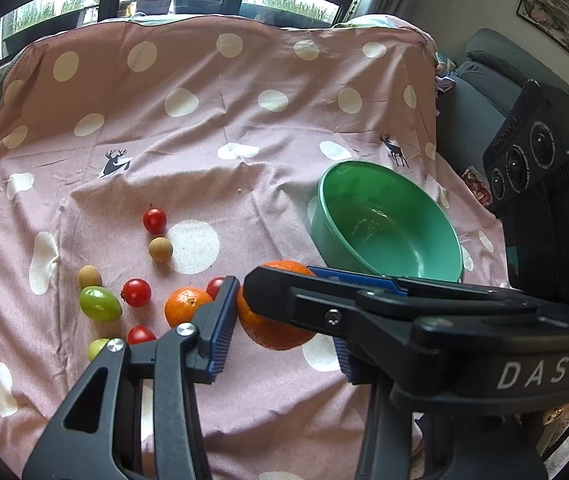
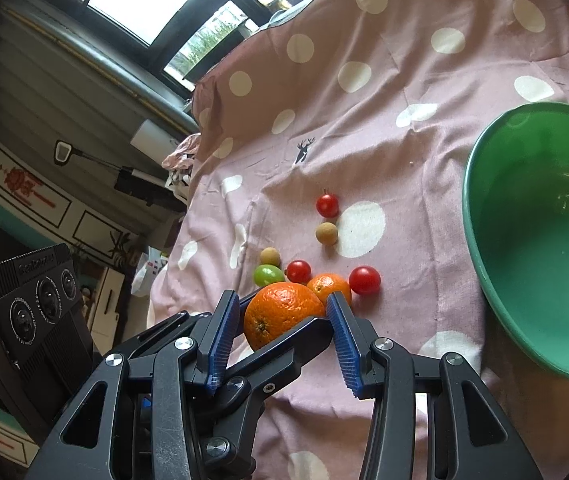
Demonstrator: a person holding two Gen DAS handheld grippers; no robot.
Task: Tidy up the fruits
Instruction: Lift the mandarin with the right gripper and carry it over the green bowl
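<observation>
**Two grippers converged on one orange**

From the left wrist view, the left gripper [image 1: 284, 328] had its jaws spread either side of the large orange [image 1: 272, 328], the left pad touching its skin, the right pad's contact hidden. The right gripper [image 1: 280, 276] crossed in from the right, lying over the top of the fruit. "DAS" was legible on its body. The green bowl [image 1: 436, 240] lay beyond the jaws, to the right, with nothing inside.

From the right wrist view, the right gripper [image 2: 284, 312] also bracketed the large orange [image 2: 280, 312], jaws released rather than clenched; whether either pad pressed it was unclear. The small orange [image 2: 329, 286] sat just beyond the right jaw, a cherry tomato [image 2: 364, 280] beside it.

The risk, in my judgement: the crossed fingers could collide or jam, knocking the orange into its neighbours.
</observation>
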